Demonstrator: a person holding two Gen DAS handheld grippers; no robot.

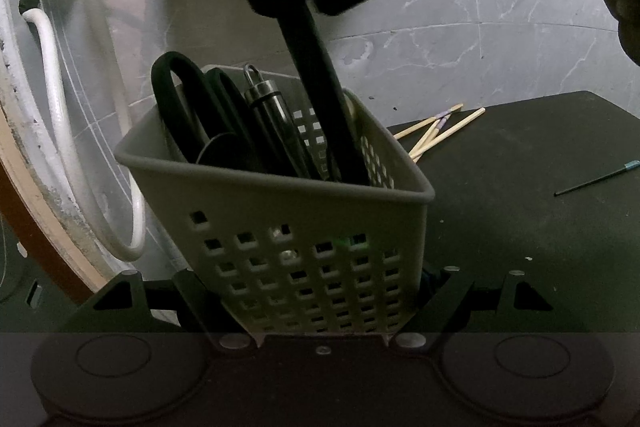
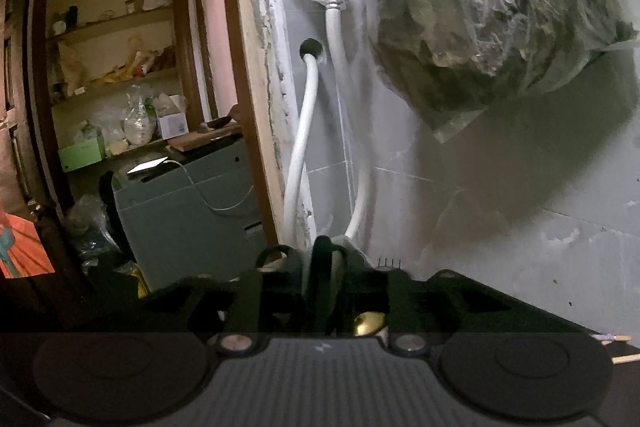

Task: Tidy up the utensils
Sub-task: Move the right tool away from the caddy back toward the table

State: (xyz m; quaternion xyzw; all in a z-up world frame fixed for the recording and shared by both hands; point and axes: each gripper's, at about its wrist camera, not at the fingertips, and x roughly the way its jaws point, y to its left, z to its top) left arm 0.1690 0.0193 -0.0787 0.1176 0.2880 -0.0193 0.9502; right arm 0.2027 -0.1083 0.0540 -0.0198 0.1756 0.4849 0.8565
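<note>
Wall (image 1: 460, 27): grey marbled tile behind the work surface; white hoses (image 1: 56, 115) hang down it at the left
Table (image 1: 540, 227): dark top, carrying the basket
Bag (image 2: 500, 19): clear plastic with dark contents, hanging by the wall above the basket
Utensil basket (image 1: 304, 259): grey, perforated, tilted; holds scissors (image 1: 180, 99), a metal-capped tool (image 1: 268, 107) and a black handle (image 1: 320, 95)
Left gripper (image 1: 320, 323): jaws clamped on the basket's lower sides
Right gripper (image 2: 324, 303): above the basket; jaws apart, whether the pads still press the black handle cannot be told
Chopsticks (image 1: 436, 131): loose on the table, just behind the basket
Thin dark stick (image 1: 596, 179): on the table, well apart at right
</note>
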